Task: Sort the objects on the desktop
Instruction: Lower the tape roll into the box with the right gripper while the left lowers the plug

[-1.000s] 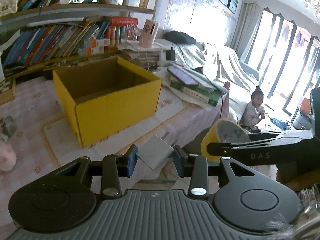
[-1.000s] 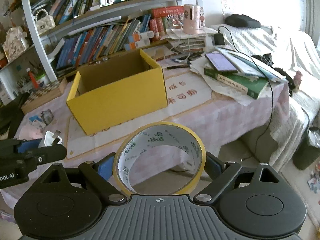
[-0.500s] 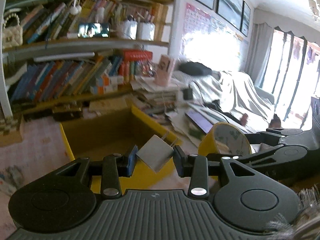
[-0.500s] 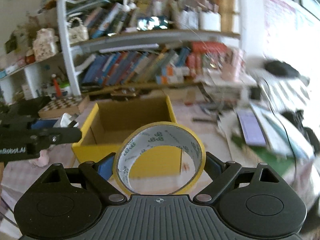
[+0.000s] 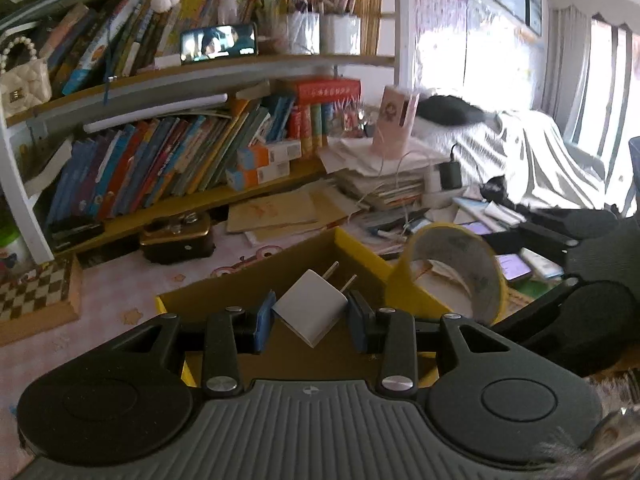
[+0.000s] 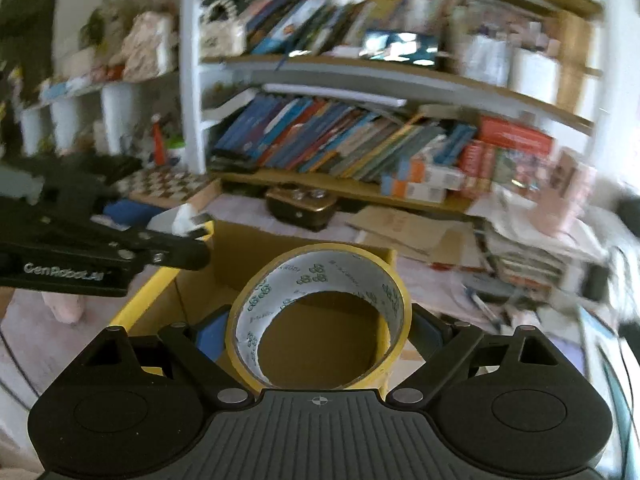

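My left gripper (image 5: 310, 320) is shut on a white plug adapter (image 5: 311, 307), its two metal prongs pointing away from me. It hangs over the open yellow cardboard box (image 5: 362, 254). My right gripper (image 6: 318, 332) is shut on a roll of yellow tape (image 6: 320, 272), held upright above the same box (image 6: 140, 304). In the left wrist view the tape roll (image 5: 460, 264) shows at the right, over the box's right corner. From the right wrist, the left gripper (image 6: 176, 226) with the adapter (image 6: 180, 220) appears at the left, over the box's far left corner.
A bookshelf (image 5: 160, 160) full of books runs behind the box. A brown radio (image 5: 178, 236), a chessboard (image 5: 36, 292), paper stacks (image 5: 380, 176) and a pink holder (image 5: 394, 124) crowd the pink tablecloth. A covered sofa (image 5: 532, 152) lies far right.
Both grippers have moved forward and up, from in front of the box to above its opening. The right gripper has rolled, tilting its view. Each still holds its object.
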Motion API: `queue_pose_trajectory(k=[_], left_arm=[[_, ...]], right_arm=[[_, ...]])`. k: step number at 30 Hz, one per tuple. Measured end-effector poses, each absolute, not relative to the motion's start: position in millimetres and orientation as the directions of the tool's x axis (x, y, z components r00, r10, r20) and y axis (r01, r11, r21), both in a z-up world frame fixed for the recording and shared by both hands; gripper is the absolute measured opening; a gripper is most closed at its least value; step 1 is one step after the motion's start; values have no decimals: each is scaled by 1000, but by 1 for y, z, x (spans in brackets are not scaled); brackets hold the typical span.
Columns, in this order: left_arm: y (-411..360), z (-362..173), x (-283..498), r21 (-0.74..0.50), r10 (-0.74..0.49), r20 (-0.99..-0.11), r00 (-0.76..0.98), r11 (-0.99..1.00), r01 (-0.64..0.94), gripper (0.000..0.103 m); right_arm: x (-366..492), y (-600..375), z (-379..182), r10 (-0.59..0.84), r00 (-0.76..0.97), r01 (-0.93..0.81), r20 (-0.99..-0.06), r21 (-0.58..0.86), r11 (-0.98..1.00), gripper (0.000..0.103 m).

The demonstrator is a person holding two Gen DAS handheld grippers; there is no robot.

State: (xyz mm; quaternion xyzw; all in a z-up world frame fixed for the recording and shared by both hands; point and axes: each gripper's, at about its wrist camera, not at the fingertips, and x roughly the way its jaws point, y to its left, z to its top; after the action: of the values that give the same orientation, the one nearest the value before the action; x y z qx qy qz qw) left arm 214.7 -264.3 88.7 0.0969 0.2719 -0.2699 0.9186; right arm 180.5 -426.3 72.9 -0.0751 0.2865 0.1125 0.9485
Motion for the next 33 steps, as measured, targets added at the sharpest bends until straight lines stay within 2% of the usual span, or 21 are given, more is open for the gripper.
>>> queue_pose_trajectory(k=[8, 21, 33], left_arm=[[-288, 68, 272, 31, -377, -643, 667, 857, 514, 36], [-316, 26, 330, 100, -265, -762, 590, 853, 513, 36], [-332, -2, 350, 176, -176, -820, 544, 828, 533, 36]], right_arm=[[234, -407, 48, 217, 727, -444, -651, -205, 872, 92], [292, -405, 16, 201, 619, -561, -759, -248, 790, 92], [314, -388, -19, 146, 538, -679, -830, -324, 658, 92]])
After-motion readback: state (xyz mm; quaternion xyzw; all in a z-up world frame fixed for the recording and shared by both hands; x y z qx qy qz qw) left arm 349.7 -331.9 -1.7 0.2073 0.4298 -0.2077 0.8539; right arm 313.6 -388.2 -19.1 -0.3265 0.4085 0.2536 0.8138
